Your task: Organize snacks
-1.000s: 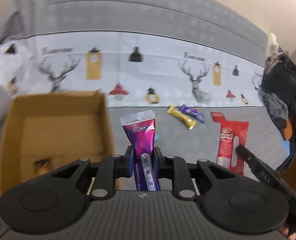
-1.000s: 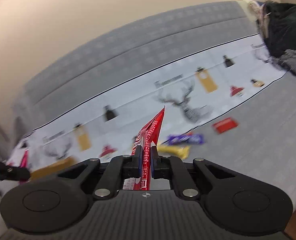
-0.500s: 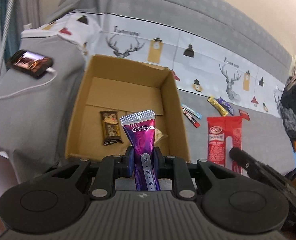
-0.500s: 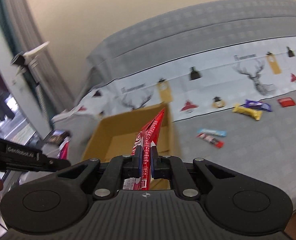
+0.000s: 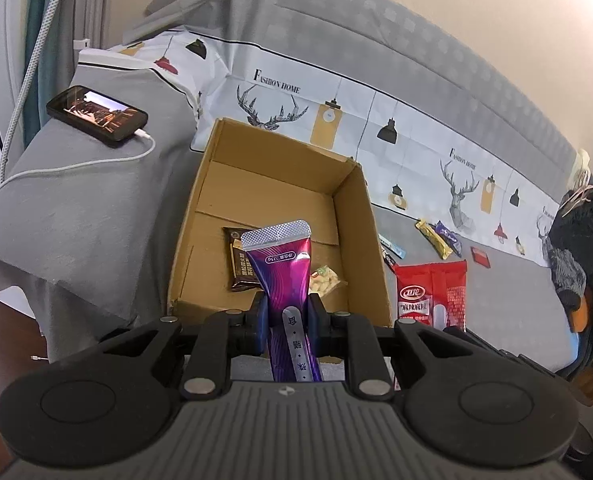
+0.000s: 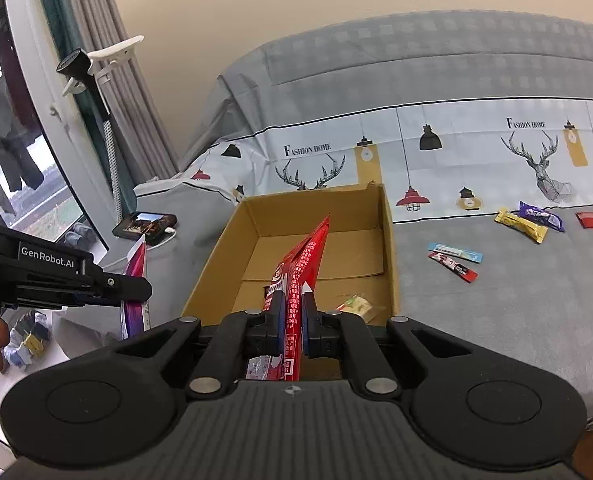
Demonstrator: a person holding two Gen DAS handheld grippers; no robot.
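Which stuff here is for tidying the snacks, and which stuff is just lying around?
For the job:
- cardboard box
- purple pouch in the left gripper
- red packet in the right gripper
- brown bar and nut packet inside the box
- yellow bar, purple bar, two thin sticks, small red packet on the bed

Just lying about:
- phone and its white cable
- dark clothes

purple pouch (image 5: 282,268), red packet (image 6: 302,264), brown box (image 5: 280,168)

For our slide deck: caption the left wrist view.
Left gripper holds a purple packet above the open cardboard box.
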